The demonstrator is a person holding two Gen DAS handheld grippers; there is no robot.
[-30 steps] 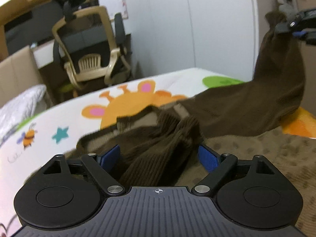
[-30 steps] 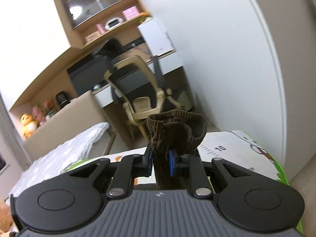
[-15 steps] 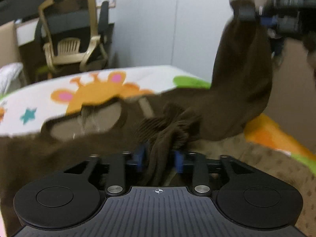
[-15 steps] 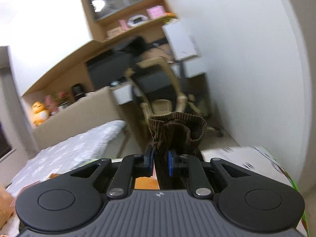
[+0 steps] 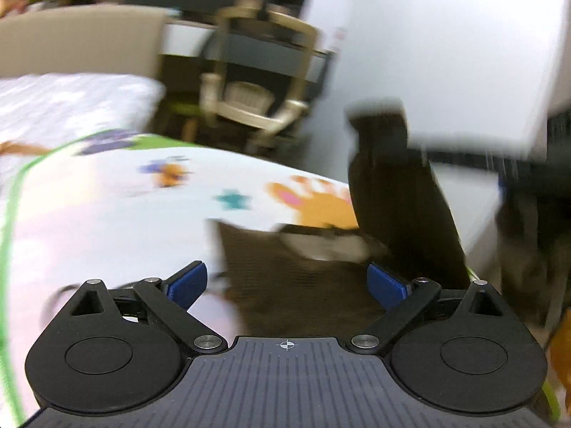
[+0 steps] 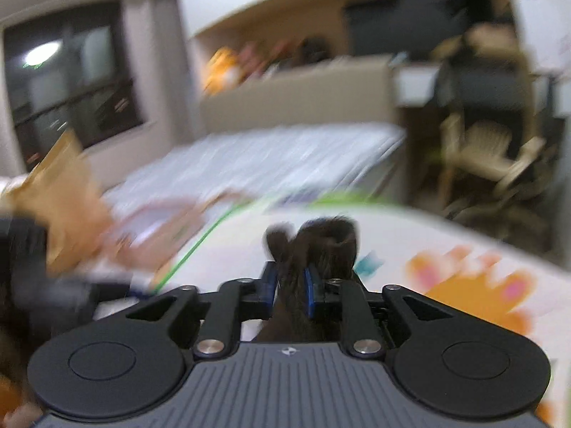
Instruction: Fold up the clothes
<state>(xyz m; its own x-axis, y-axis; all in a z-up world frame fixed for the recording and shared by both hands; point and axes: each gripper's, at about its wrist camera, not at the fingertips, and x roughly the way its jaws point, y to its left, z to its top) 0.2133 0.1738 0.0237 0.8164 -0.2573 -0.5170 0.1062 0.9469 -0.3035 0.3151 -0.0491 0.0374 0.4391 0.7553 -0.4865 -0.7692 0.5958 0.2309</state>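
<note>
A dark brown knit sweater (image 5: 303, 285) lies on the cartoon play mat (image 5: 107, 214), with its pale inner collar showing. My left gripper (image 5: 287, 281) hovers just above the sweater, jaws opening and spread wide, nothing pinched between the blue pads (image 5: 187, 283). One sleeve (image 5: 392, 196) rises steeply at the right of the left wrist view, up to a blurred dark shape. In the right wrist view my right gripper (image 6: 289, 283) has that sleeve's ribbed cuff (image 6: 317, 242) between its pads. Its jaws are opening, but the pads still touch the cloth. Both views are motion-blurred.
A bed with a pale quilt (image 6: 285, 157) lies beyond the mat. A beige office chair (image 5: 257, 100) stands at a desk near a white wardrobe (image 5: 446, 53). A window (image 6: 71, 82) and shelves are behind. A blurred tan shape (image 6: 60, 192) is at the left.
My left gripper let go of the bunched brown knit and its jaws went wide. Both grippers swung fast across the room; the right one carried the cuff from near the wardrobe out over the mat.
</note>
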